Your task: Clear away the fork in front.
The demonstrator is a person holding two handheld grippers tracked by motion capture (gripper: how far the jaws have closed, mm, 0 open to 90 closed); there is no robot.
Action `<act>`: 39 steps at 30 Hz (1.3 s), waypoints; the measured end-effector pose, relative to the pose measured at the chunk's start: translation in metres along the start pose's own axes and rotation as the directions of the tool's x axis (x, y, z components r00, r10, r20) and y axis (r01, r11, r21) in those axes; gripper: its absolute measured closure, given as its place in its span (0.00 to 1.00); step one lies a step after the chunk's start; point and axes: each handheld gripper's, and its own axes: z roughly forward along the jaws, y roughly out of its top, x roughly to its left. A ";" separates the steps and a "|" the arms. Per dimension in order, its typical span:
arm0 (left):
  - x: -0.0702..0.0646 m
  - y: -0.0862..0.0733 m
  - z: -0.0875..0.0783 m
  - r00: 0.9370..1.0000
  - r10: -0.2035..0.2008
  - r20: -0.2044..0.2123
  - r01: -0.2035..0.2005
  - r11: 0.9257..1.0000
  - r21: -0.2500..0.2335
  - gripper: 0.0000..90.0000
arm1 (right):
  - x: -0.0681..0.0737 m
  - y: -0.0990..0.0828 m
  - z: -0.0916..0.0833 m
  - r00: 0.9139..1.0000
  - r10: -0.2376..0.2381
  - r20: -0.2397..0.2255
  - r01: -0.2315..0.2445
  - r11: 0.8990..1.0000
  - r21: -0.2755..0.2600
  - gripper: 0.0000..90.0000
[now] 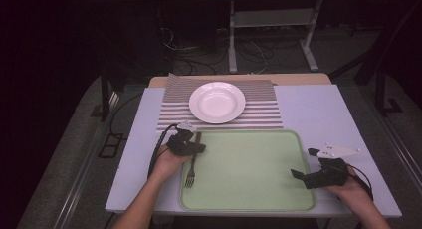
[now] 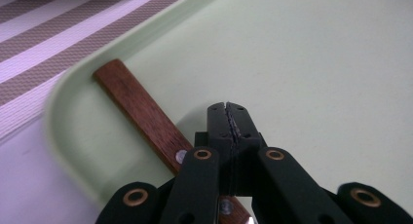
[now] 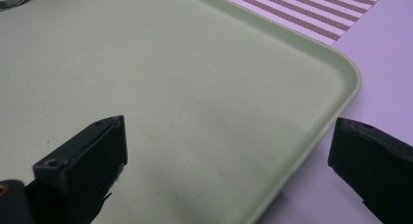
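My left gripper has its jaws pressed flat together with nothing between them, and the fork with the brown wooden handle lies just beside and under them, flat along the left wall of the pale green plastic tray. So I judge the fork not yet grasped; picking it up and carrying it off the tray is all left to do. Well ahead of those jaws, the round white plate sits on the striped brown-and-white placemat, with no cutlery beside it. My right gripper hangs with jaws wide apart, straddling the tray's right rim, holding nothing.
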 end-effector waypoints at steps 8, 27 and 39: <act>0.005 -0.003 -0.005 1.000 -0.002 -0.007 0.002 1.000 0.001 0.99 | -0.001 0.000 -0.001 1.000 0.001 0.001 -0.001 1.000 -0.003 0.01; -0.010 -0.002 -0.023 0.997 0.079 0.012 -0.078 0.994 -0.079 0.80 | 0.000 0.000 0.000 1.000 -0.003 -0.002 0.003 1.000 0.001 0.01; -0.021 -0.020 -0.060 0.996 0.093 0.014 -0.087 0.972 -0.217 0.36 | 0.001 0.002 -0.003 1.000 0.007 -0.012 -0.007 1.000 -0.019 0.01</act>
